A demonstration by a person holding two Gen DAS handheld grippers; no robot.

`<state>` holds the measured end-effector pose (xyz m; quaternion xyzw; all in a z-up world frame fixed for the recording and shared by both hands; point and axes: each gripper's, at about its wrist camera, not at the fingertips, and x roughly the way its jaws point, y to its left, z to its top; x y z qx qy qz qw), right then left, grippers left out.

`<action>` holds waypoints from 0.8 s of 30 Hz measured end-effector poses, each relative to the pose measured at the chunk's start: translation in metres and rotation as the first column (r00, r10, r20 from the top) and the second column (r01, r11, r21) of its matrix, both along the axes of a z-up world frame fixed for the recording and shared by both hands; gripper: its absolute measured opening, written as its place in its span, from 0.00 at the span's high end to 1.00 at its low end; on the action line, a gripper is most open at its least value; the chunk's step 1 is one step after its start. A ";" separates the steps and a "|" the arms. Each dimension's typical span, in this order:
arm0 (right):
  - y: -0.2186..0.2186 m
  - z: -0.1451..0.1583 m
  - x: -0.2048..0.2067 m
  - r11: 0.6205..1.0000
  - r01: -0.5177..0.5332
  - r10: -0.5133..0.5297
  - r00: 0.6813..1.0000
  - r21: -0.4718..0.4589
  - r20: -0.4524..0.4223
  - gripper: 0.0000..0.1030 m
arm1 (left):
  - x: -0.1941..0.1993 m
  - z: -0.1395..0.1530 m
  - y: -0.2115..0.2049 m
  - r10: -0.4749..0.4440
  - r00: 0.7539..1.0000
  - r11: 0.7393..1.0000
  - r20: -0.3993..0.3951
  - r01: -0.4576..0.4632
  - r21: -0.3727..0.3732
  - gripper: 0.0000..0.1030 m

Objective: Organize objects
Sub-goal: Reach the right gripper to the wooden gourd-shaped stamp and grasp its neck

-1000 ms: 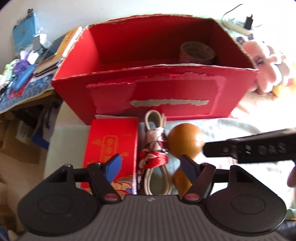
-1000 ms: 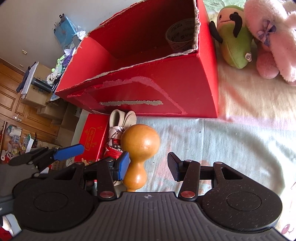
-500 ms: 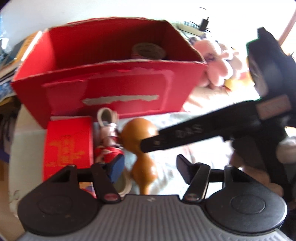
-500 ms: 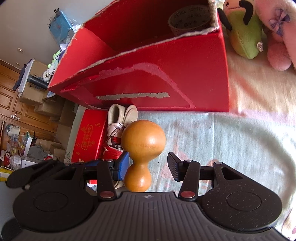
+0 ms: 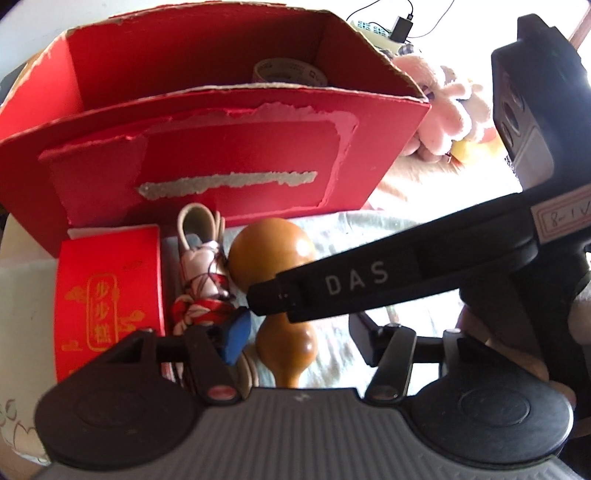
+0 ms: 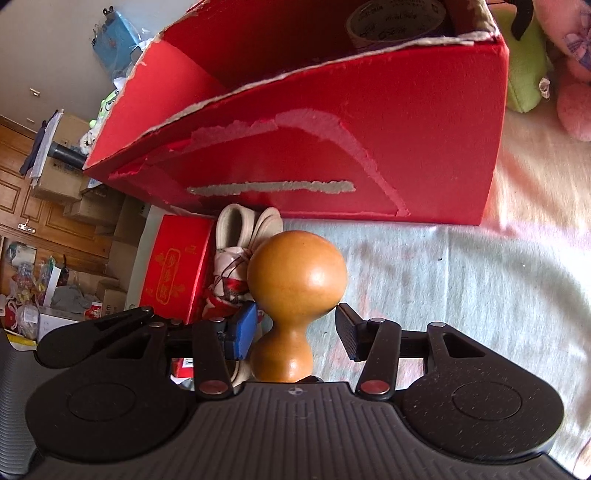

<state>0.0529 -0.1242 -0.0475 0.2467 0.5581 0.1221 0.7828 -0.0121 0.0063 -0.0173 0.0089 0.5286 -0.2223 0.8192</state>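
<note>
My right claw [image 6: 294, 330] stood apart, its jaws straddling the narrow waist of the wooden gourd [image 6: 295, 291] without gripping it; the blue pad [image 6: 244, 329] sat just beside the neck on one side, and the dark pad on the other side showed a gap. The gourd lay on the pale cloth [image 6: 461, 280] in front of the big red box [image 6: 369, 147], its larger bulb toward the box. My left claw [image 5: 300, 341] was also apart, hovering low over the same gourd [image 5: 273, 254], with the right tool's black finger [image 5: 351, 284] crossing that view above the gourd. Just beside the gourd lay a bundle of cream cord tied with red-and-white string [image 5: 201, 273], and beyond that a small red packet with gold lettering [image 5: 107, 295]. Both rested close against the front wall of the red box. Inside the box, toward its far corner, I saw a roll of tape [image 6: 397, 18]. A green plush toy [image 6: 524, 62] and a pink plush toy [image 6: 572, 74] sat next to the box on the cloth.
</note>
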 end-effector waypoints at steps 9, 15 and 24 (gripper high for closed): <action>-0.031 -0.002 -0.011 0.996 0.071 -0.071 0.997 0.045 -0.005 0.71 | 0.002 0.004 -0.011 -0.103 0.995 0.995 0.018 0.103 -0.002 0.41; -0.047 -0.009 -0.014 0.992 0.103 -0.102 0.994 0.077 -0.026 0.58 | 0.011 -0.004 -0.024 -0.126 0.992 0.992 0.000 0.126 0.013 0.33; -0.047 -0.002 -0.006 0.997 0.048 -0.048 0.999 0.066 -0.002 0.57 | 0.018 -0.013 -0.030 -0.116 0.993 0.993 0.007 0.116 0.031 0.28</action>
